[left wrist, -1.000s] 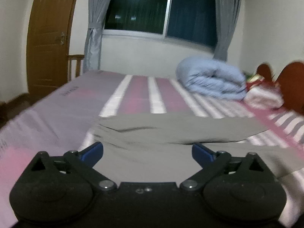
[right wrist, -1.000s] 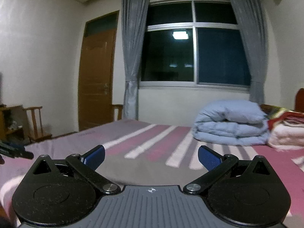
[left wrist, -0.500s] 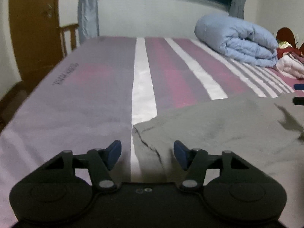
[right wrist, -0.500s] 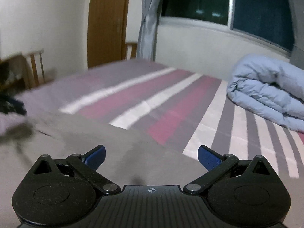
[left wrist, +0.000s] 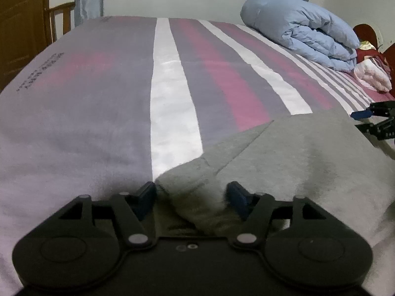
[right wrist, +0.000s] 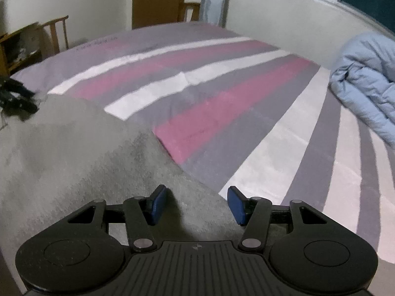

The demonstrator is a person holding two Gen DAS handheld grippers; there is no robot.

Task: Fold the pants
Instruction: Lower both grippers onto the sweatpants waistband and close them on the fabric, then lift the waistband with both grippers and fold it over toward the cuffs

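Observation:
Grey pants [left wrist: 284, 157] lie flat on the striped bed [left wrist: 98, 103]. My left gripper [left wrist: 191, 198] is open and low over the pants' left corner, with the cloth edge lying between its blue fingertips. My right gripper [right wrist: 196, 203] is open and low over the pants' [right wrist: 74, 153] right far edge, also with cloth between its fingertips. The right gripper shows at the right edge of the left wrist view [left wrist: 375, 120]. The left gripper shows dark and blurred at the left edge of the right wrist view [right wrist: 14, 98].
A rolled light-blue duvet [left wrist: 301, 29] and folded blankets [left wrist: 370, 74] lie at the far right of the bed. A wooden door [right wrist: 155, 0] and wooden chairs [right wrist: 54, 34] stand beyond the bed's left side. A wall with a window is behind.
Both grippers have tilted down and dropped from above the bed to the pants' far edge. Their jaws have narrowed, the left corner and right edge now between the fingertips.

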